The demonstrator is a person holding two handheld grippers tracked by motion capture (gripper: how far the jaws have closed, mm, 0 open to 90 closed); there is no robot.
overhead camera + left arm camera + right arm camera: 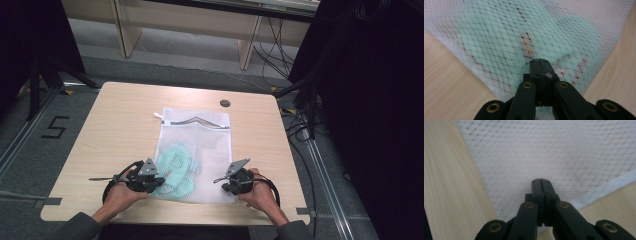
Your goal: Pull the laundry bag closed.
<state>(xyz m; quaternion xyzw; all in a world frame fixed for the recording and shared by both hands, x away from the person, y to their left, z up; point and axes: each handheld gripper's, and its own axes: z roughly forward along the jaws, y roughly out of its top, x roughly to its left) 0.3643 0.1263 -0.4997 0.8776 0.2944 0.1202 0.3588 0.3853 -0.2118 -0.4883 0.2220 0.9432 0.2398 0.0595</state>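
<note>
White netting makes up the mesh laundry bag (195,150) that lies flat on the pale wooden table (115,125), its near edge close to the person's side. At that near edge the left gripper (159,181) sits on the bag's near left corner, and in the left gripper view its black jaws are pressed together with their tips against the netting (499,37); whether a fold of mesh is caught between them I cannot tell. The right gripper (227,187) rests at the bag's near right corner, held by the right hand (260,192), and in the right gripper view its jaws also stand pressed together over the white mesh (549,150), just beside the bag's hemmed edge; again a pinch of netting cannot be made out. Inside the bag, toward its near left part, lies a mint-green garment (176,167), seen through the weave. Farther off, the bag's zipper (197,121) runs along its far edge. Beyond it, a small dark round disc (225,103) sits near the table's far edge.
</note>
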